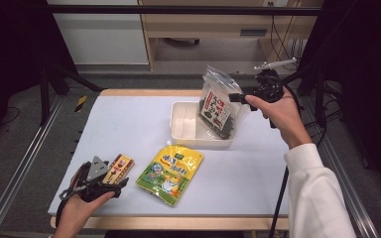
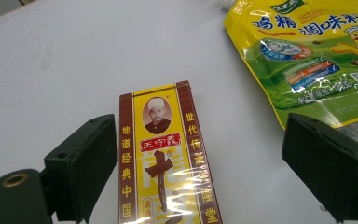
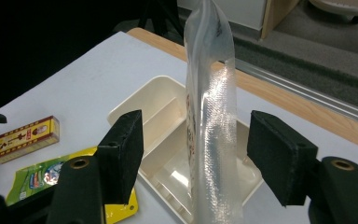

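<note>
Clear bag standing in the tray, right jaws spread around it

The bag stands upright in the white tray, right of the frame centre in the high view, its dark contents low and its clear top rising above the rim. In the right gripper view the bag is seen edge-on between the two pads, which stand apart from it on both sides, so the right gripper is spread and pinches nothing. At the lower left of the high view the left gripper rests on the table, its jaws also spread, with the narrow box lying flat between them, not pressed. Just right of the box lies the yellow pouch, flat on the table, below the tray
</note>
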A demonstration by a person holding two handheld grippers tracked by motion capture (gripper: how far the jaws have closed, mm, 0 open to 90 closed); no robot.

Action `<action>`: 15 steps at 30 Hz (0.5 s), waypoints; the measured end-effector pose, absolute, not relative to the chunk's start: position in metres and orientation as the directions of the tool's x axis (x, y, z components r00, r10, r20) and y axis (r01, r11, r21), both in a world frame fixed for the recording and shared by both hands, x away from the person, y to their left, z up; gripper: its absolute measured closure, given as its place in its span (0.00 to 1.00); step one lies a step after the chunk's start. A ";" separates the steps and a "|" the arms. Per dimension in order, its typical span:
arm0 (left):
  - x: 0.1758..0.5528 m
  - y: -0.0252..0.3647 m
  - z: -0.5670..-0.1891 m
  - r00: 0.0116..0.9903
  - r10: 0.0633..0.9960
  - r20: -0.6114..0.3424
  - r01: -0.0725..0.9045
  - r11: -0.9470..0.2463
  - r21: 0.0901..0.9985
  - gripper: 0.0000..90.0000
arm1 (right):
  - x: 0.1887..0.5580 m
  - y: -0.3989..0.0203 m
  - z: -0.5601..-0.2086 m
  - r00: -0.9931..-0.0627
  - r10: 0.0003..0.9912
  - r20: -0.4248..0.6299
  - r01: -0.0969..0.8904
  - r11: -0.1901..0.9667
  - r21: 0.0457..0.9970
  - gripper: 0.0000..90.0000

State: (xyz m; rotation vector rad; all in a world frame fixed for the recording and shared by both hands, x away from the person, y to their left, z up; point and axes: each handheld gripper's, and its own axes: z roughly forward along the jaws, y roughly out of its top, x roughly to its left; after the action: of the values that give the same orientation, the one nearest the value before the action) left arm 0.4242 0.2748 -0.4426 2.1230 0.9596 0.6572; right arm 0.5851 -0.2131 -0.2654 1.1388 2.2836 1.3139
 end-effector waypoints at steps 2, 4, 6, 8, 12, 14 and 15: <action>0.424 0.275 -0.442 0.594 0.789 0.157 0.429 -0.476 0.768 0.11 | 0.580 -0.215 -0.262 -0.648 0.750 0.132 0.486 0.274 0.830 0.35; 0.424 0.275 -0.442 0.593 0.790 0.158 0.428 -0.475 0.769 0.11 | 0.577 -0.217 -0.260 -0.644 0.757 0.116 0.471 0.272 0.839 0.33; 0.424 0.275 -0.442 0.591 0.791 0.156 0.428 -0.472 0.771 0.11 | 0.568 -0.220 -0.256 -0.633 0.765 0.114 0.466 0.259 0.846 0.31; 0.424 0.275 -0.442 0.590 0.792 0.158 0.427 -0.472 0.771 0.11 | 0.558 -0.225 -0.253 -0.626 0.774 0.095 0.443 0.253 0.860 0.29; 0.424 0.274 -0.442 0.592 0.790 0.161 0.423 -0.474 0.772 0.12 | 0.531 -0.233 -0.252 -0.619 0.781 0.078 0.405 0.233 0.884 0.28; 0.423 0.273 -0.442 0.594 0.788 0.163 0.420 -0.477 0.772 0.12 | 0.509 -0.237 -0.256 -0.606 0.794 0.050 0.384 0.237 0.893 0.27; 0.423 0.273 -0.442 0.595 0.787 0.165 0.418 -0.478 0.773 0.12 | 0.509 -0.237 -0.256 -0.606 0.794 0.050 0.384 0.237 0.893 0.27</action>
State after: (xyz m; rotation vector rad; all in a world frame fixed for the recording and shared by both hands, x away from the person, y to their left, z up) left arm 0.4232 0.2727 -0.4418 2.1175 0.9496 0.6709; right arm 0.5086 -0.2369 -0.2563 1.0794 2.1004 1.3322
